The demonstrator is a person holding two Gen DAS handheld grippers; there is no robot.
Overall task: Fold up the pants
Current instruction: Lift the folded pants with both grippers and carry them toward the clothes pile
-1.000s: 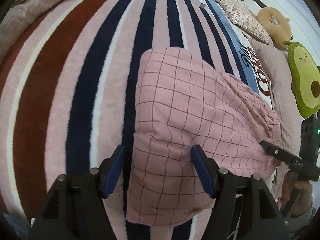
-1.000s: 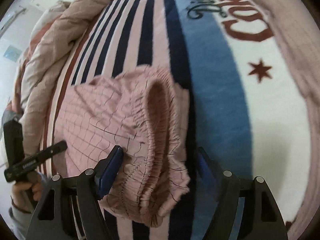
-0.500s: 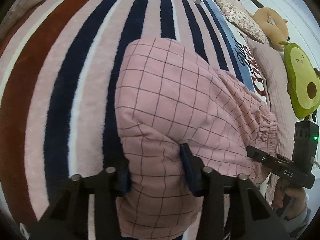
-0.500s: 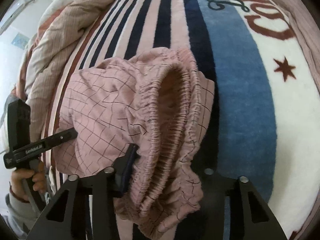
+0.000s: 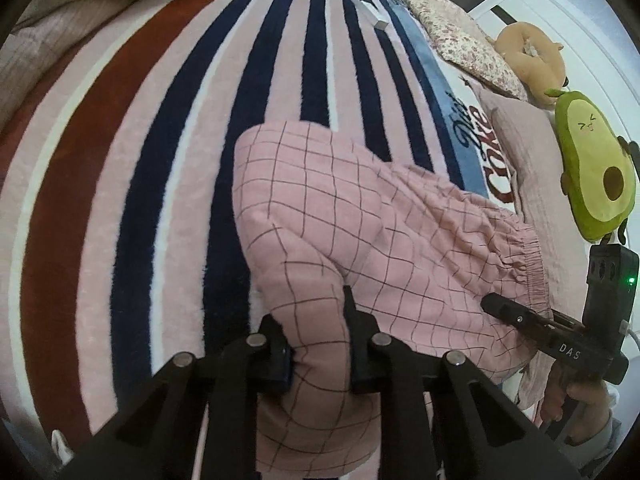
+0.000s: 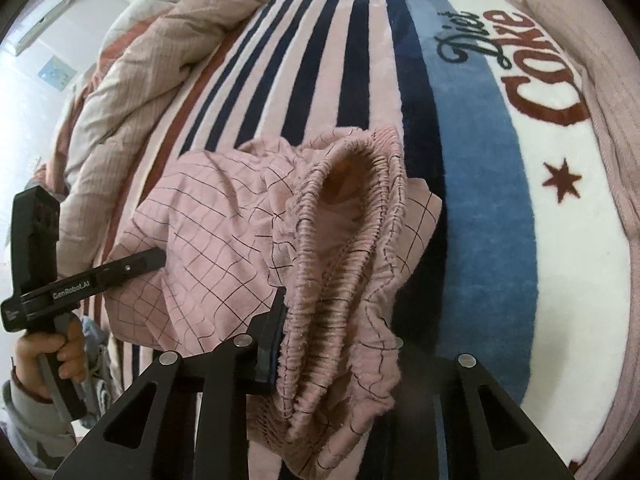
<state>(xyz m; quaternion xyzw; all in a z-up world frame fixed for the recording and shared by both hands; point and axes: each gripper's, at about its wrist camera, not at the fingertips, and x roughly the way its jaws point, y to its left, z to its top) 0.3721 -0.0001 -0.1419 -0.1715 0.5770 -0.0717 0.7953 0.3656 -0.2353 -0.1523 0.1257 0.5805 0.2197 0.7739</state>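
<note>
- Left gripper [image 5: 316,340] was clamped on a fold of the pink checked pants [image 5: 360,220] at 6 o'clock
- Right gripper [image 6: 340,344] pinched their elastic waistband [image 6: 352,248] at 6 o'clock

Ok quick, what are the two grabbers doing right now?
Left gripper: closed on the pink checked pants.
Right gripper: closed on the pants' elastic waistband.

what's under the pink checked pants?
The striped blanket shows all around the pants, which rest on it. Both the left gripper and right gripper pinch fabric. Anything beneath the bundle is hidden.
</note>
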